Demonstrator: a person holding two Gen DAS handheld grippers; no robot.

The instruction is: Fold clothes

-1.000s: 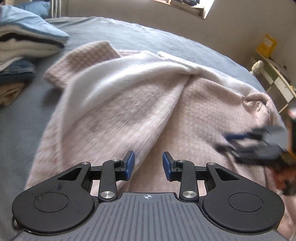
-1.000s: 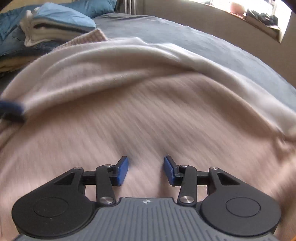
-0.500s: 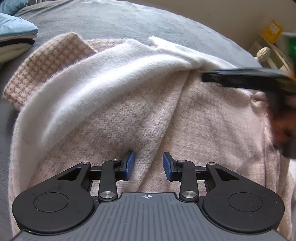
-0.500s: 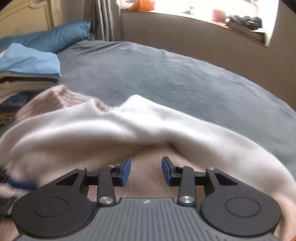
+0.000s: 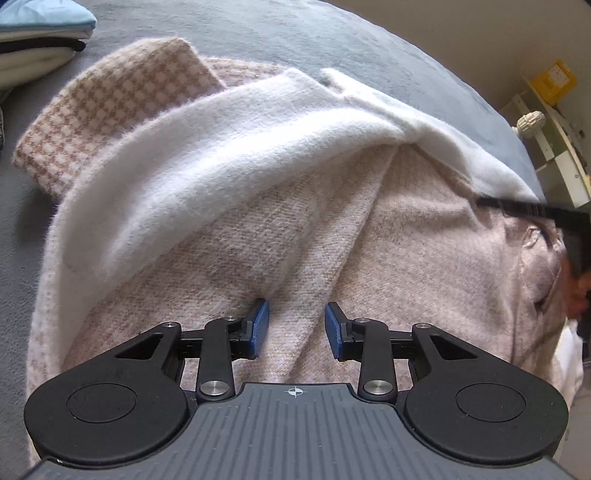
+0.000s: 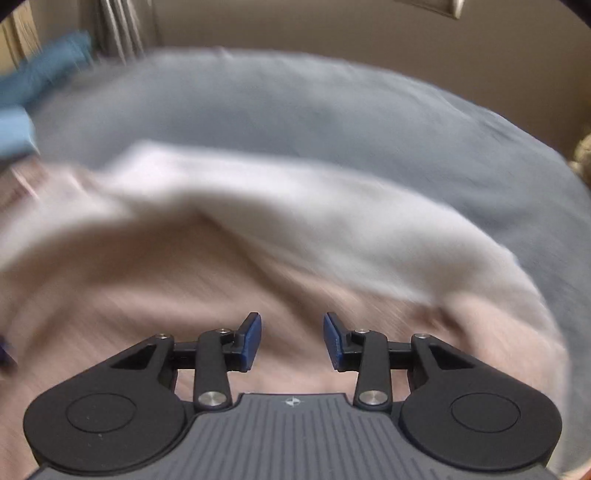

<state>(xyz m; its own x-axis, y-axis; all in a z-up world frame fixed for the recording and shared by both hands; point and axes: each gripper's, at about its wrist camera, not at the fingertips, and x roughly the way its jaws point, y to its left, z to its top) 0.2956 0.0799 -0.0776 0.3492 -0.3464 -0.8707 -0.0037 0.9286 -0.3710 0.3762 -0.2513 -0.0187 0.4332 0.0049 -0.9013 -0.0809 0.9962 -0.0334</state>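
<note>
A pale pink houndstooth garment (image 5: 388, 236) with a fluffy white lining (image 5: 221, 147) lies rumpled on the grey bed (image 5: 258, 33). Its checked cuff end (image 5: 110, 110) sticks out at the far left. My left gripper (image 5: 296, 323) hovers open just over the pink cloth, with nothing between its blue pads. The right gripper's black body (image 5: 535, 212) juts in at the right edge of the left wrist view, a hand (image 5: 580, 295) behind it. In the blurred right wrist view, my right gripper (image 6: 291, 336) is open above the same garment (image 6: 184, 295), holding nothing.
A stack of folded clothes (image 5: 33, 40) topped by a light blue piece sits at the far left of the bed. A blue pillow (image 6: 48, 74) lies by the headboard. White shelves with a yellow box (image 5: 554, 79) stand past the bed's right side. Grey bedspread (image 6: 332, 122) stretches beyond the garment.
The left gripper has moved in closer over the garment, still open. The right gripper has swung quickly sideways and its view is now blurred; it stays open and empty.
</note>
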